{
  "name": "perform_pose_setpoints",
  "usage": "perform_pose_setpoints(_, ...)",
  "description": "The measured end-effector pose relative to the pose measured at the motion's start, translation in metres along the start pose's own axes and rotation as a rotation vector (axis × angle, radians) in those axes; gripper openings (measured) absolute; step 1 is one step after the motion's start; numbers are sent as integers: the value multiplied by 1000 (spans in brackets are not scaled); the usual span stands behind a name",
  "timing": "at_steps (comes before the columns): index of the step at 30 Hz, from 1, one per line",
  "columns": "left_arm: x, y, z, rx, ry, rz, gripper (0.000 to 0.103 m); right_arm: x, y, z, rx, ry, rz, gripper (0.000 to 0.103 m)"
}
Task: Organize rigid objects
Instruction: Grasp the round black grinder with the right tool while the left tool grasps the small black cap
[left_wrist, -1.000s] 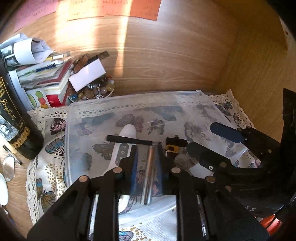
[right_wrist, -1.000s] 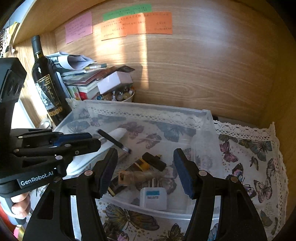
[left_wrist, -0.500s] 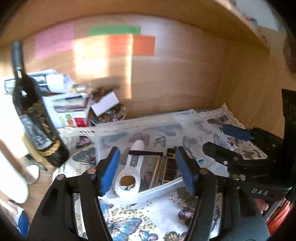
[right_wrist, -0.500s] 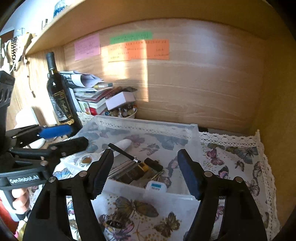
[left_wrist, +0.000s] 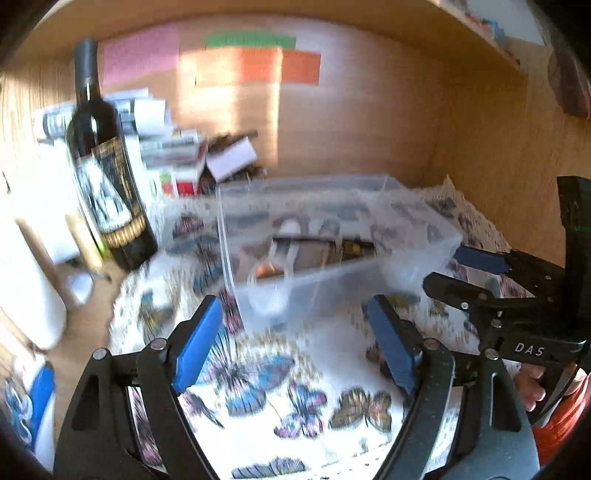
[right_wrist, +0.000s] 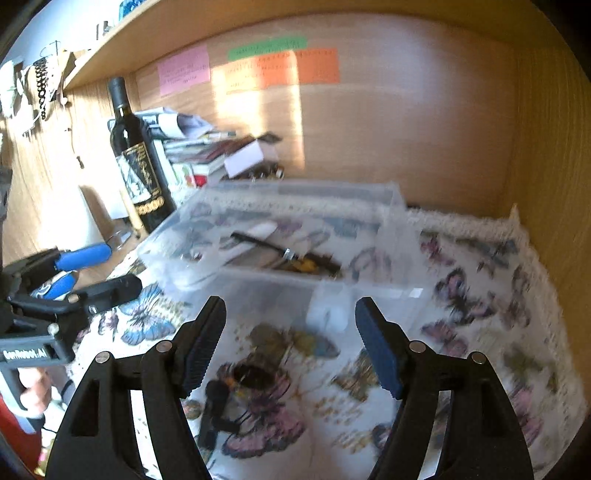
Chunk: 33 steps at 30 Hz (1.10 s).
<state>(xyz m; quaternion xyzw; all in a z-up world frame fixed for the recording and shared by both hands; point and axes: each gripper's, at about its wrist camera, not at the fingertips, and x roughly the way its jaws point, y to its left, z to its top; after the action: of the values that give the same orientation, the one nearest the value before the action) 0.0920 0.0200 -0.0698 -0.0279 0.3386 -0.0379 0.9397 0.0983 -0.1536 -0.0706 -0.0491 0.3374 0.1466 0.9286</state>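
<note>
A clear plastic bin (left_wrist: 369, 280) stands on a butterfly-print cloth (left_wrist: 266, 373); it also shows in the right wrist view (right_wrist: 280, 291). Inside lie a white handheld device (right_wrist: 264, 229), a black brush (right_wrist: 258, 243), a harmonica-like metal bar and a white plug adapter (right_wrist: 328, 314). My left gripper (left_wrist: 295, 339) is open and empty, back from the bin's front wall. My right gripper (right_wrist: 291, 339) is open and empty, also in front of the bin. A small dark object with a cord (right_wrist: 221, 402) lies on the cloth near the right gripper. Both views are blurred.
A dark wine bottle (right_wrist: 136, 162) stands left of the bin, with stacked books and papers (right_wrist: 199, 147) and a white box (right_wrist: 247, 157) behind it. The wooden back wall (right_wrist: 369, 129) carries coloured notes. A wooden side wall (right_wrist: 546, 147) closes the right.
My left gripper let go of the metal bar in the bin and opened. Both grippers have pulled back and up, out of the bin, to in front of it.
</note>
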Motion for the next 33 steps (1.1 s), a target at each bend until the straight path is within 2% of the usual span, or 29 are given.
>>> perform_pose_setpoints(5,8,-1,-21,-5,56,-17,81,17,10,-14,-3,72,42,70)
perform_pose_setpoints(7,8,-3,-28,-3,69,-23,81,25,13,-18,-17,107,67,66)
perform_pose_setpoints(10,8,-9,-36,-8,86,-46,75,36,15,-22,-32,159,84,52)
perform_pose_setpoints(12,7,-16,-41,5,95,-59,69,43,17,-25,-39,195,92,33)
perform_pose_setpoints(13,7,-19,-42,11,97,-63,69,46,17,-27,-40,210,99,31)
perform_pose_setpoints(21,13,-57,-49,71,140,-147,67,20,-1,-27,2,117,64,31)
perform_pose_setpoints(26,28,-74,-54,72,188,-175,67,3,-19,-26,45,72,38,31)
perform_pose_setpoints(28,38,-77,-56,60,217,-181,59,-3,-25,-28,60,61,34,31)
perform_pose_setpoints(29,41,-79,-57,54,229,-182,51,-4,-27,-29,62,58,32,31)
perform_pose_setpoints(31,43,-81,-60,53,219,-152,43,-8,-30,-30,65,50,24,31)
perform_pose_setpoints(33,42,-82,-60,50,214,-163,27,-10,-30,-31,66,43,21,31)
